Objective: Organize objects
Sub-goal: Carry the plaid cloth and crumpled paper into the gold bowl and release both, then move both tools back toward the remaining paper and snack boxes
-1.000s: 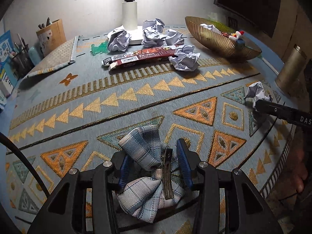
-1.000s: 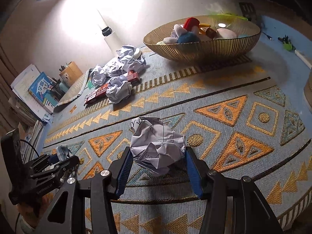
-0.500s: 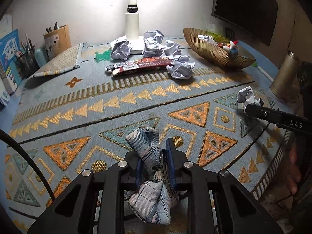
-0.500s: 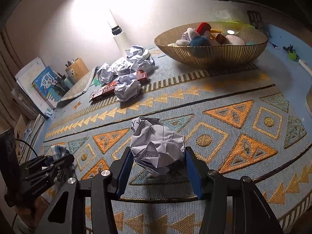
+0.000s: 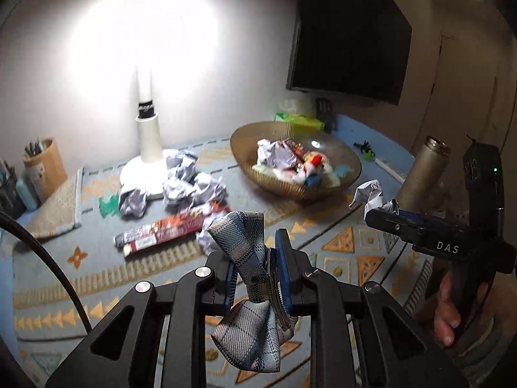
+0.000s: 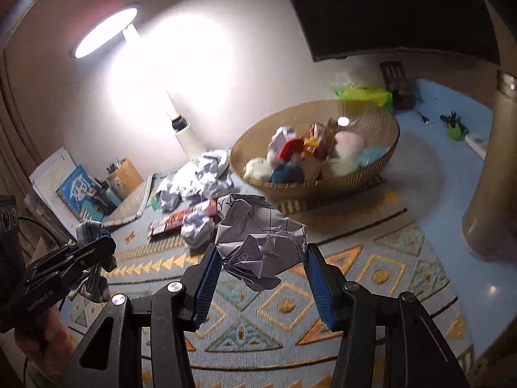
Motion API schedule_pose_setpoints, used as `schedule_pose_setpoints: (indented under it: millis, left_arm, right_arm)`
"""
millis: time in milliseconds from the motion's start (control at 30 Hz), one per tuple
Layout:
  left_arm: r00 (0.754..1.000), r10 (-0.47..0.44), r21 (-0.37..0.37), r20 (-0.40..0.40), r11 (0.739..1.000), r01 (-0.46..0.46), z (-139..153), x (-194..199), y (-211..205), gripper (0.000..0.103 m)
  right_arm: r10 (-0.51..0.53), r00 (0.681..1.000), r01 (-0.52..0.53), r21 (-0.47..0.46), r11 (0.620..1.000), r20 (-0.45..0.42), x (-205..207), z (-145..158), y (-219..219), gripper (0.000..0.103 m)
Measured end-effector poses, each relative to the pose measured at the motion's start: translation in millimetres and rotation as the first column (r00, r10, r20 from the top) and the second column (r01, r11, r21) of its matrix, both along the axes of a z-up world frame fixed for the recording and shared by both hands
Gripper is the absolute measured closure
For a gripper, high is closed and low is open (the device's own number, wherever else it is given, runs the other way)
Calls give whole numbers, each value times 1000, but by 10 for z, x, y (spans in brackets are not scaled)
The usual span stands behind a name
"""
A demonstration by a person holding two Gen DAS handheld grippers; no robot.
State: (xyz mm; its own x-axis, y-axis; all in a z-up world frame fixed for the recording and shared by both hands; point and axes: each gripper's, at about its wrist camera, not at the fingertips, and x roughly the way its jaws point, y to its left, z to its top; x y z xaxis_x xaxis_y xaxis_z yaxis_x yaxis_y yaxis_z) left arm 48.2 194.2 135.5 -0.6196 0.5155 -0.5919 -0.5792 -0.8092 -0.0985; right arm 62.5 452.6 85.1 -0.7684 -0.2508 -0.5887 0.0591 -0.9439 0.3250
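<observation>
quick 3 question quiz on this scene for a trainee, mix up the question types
1. True or false: the left gripper is shut on a plaid bow tie.
2. What does the right gripper hold? A) snack box B) crumpled paper ball C) metal bottle
3. Fill in: the gold bowl is already ____ (empty / partly filled).

Key
1. True: its jaws pinch the tie's middle.
2. B: the crumpled paper ball sits between its jaws.
3. Partly filled, with toys and paper.

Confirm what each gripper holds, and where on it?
Left gripper pinches the blue-grey plaid fabric bow tie at its centre knot. Right gripper clamps the crumpled white paper ball across its sides.
</observation>
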Motion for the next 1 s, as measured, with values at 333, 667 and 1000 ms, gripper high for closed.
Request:
schedule_pose_setpoints:
  millis: [333,667,1000]
  left_arm:
    - [998,-62,28,-12,998,62,246,-1161,1173,84]
    - [950,-170,111,263,983,145,-161,-1800,1482,70]
    - [998,-56,135,24,989,52,405,-909,388,70]
  right_arm:
    - [-211,975,219,116,969,-75,-904,641,533,51]
    - [-218,976,218,42,975,-12,-1423,529,871,20]
    - [-103,989,93,-98,991,-106,-688,662,720,11]
